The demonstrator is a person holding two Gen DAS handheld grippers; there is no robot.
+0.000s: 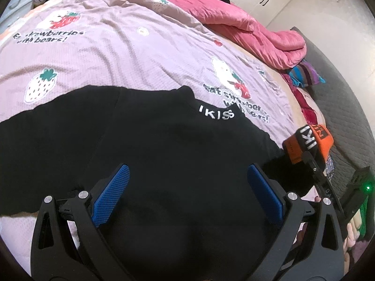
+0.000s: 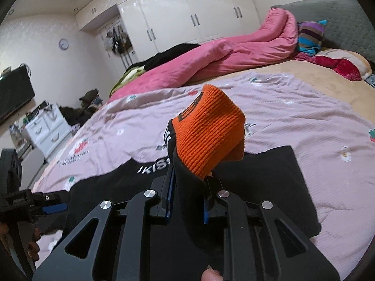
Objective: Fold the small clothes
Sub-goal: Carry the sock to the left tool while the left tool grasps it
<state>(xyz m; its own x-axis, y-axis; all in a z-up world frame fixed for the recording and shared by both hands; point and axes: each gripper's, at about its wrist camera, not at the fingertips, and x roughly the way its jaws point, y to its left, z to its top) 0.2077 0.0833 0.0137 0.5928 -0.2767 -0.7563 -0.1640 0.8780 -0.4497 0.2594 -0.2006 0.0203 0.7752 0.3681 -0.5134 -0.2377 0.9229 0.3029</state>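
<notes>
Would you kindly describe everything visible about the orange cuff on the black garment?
The orange cuff is a ribbed knit band at the end of a black sleeve, with a black patch bearing lettering too foreshortened to read here; the left wrist view shows white letters beside it. The right gripper is shut on the sleeve just below it, holding the cuff raised above the black garment, which lies on the lilac strawberry-print sheet. Nothing else touches the cuff.

A glossy white built-in wardrobe with dark bar handles (image 2: 194, 21) spans the far wall beyond the bed, a small round wall clock (image 2: 63, 44) hangs on the pale textured left wall, and a white low drawer chest (image 2: 48, 130) stands on the floor beside a dark flat television screen (image 2: 15, 93).
</notes>
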